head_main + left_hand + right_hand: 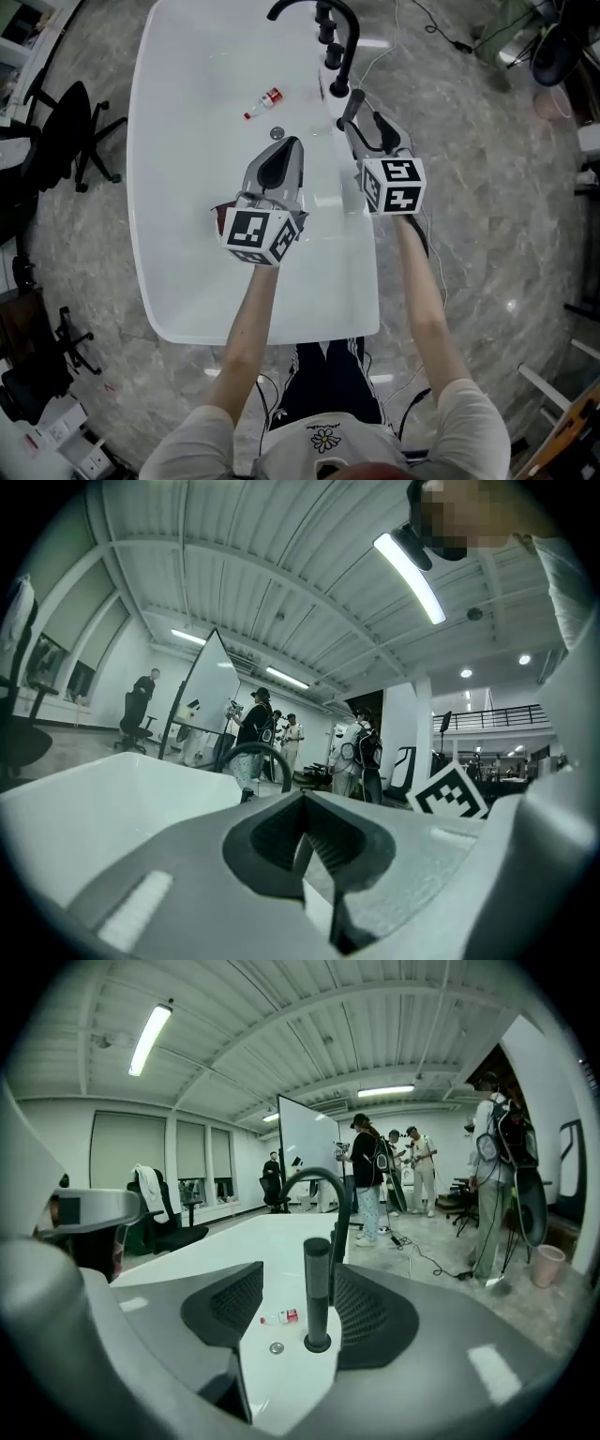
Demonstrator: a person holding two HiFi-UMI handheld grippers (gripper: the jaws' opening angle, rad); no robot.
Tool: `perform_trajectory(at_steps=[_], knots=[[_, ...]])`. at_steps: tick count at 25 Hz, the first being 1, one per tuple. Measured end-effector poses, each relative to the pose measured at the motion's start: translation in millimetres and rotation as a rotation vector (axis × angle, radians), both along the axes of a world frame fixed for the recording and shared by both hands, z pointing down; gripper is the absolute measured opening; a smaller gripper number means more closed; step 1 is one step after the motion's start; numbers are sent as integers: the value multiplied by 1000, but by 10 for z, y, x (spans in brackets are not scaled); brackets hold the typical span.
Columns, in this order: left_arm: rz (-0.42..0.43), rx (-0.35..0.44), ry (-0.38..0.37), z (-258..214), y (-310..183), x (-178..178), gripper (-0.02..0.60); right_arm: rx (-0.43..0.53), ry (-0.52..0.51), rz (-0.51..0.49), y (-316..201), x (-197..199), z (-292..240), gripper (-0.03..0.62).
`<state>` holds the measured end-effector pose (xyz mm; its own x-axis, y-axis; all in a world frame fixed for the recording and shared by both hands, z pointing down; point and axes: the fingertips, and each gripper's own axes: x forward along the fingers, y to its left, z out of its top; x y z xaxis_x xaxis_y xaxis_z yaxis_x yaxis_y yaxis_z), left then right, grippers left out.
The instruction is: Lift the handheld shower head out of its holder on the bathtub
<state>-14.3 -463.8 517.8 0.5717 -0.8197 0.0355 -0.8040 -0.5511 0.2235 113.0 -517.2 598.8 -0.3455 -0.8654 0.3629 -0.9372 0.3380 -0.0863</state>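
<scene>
An open workshop hall, a white bathtub (187,187) at its centre. On the tub's right rim the handheld shower head (317,1283) stands upright in its holder (317,1342), untouched between the wide-spread right tongs (292,1290). The left tongs (306,829) are closed together and empty. An off-centre squeeze could tilt the smooth wand so it slips or jams.

left gripper (303,803): jaws together, empty | bathtub (112,789) at left | faucet arch (256,747) ahead

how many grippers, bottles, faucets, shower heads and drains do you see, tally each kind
grippers: 2 (left gripper, right gripper)
bottle: 1
faucet: 1
shower head: 1
drain: 1
total: 6
</scene>
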Motion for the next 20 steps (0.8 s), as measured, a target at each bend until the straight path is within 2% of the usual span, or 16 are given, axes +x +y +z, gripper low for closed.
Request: perform_trajectory(at_steps=[5,8,12,15,18,20], knots=[[-9,-30,13,504,-172,-54,0,-108,7,7,-407,-42,844,252],[-13,-45,13,738,-284,-125,0,-138,24,23,-530,-44,1169,249],[-36,-50,34,911,-350,-199,0,-159,36,45,-613,-23,1424,210],[-48,-58,44,990,-364,-204,0,-181,70,32,-649,-39,1569,223],[-42,-61,36,1054,-354,-187,0,-166,101,34,-670,-45,1638,196],[-40,-64,29,1099,-355,-184,0,-146,131,25,-679,-78,1649,155]])
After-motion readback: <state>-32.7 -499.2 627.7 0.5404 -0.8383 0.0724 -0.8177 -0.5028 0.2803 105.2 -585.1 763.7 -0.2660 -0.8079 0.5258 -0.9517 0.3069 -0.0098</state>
